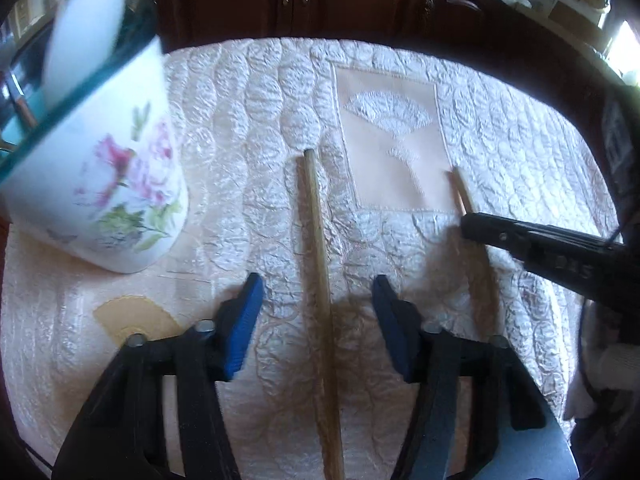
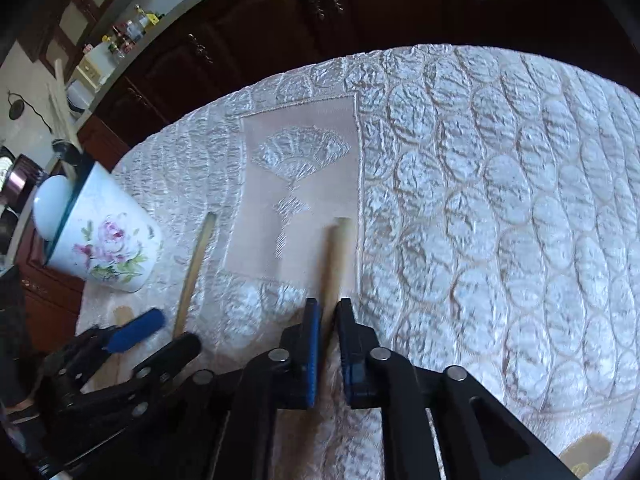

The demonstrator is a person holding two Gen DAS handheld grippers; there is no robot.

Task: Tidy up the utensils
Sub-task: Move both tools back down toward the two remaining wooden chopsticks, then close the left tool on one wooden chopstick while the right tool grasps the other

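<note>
Here, your right gripper (image 2: 329, 322) is closing on one chopstick (image 2: 335, 256) at frame centre; your left gripper (image 1: 318, 322) is gaping astride the other chopstick (image 1: 316, 248). Both are looking light, stiff and slippery; the cup (image 1: 108, 184) is waiting upper left.

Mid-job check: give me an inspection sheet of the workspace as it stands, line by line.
Surface: quilted cream cloth with a fan-motif panel.
Job's things: two chopsticks flat on the cloth, left chopstick and right chopstick; floral cup at the left already holds a white spoon.
Clutter: nothing seen on the cloth.
Grippers: left hand-held gripper open, straddling the left chopstick; right hand-held gripper nearly closed around the right chopstick, contact unclear.
Cables: nothing seen.
Surroundings: dark wood cabinets; counter with bottles.
</note>
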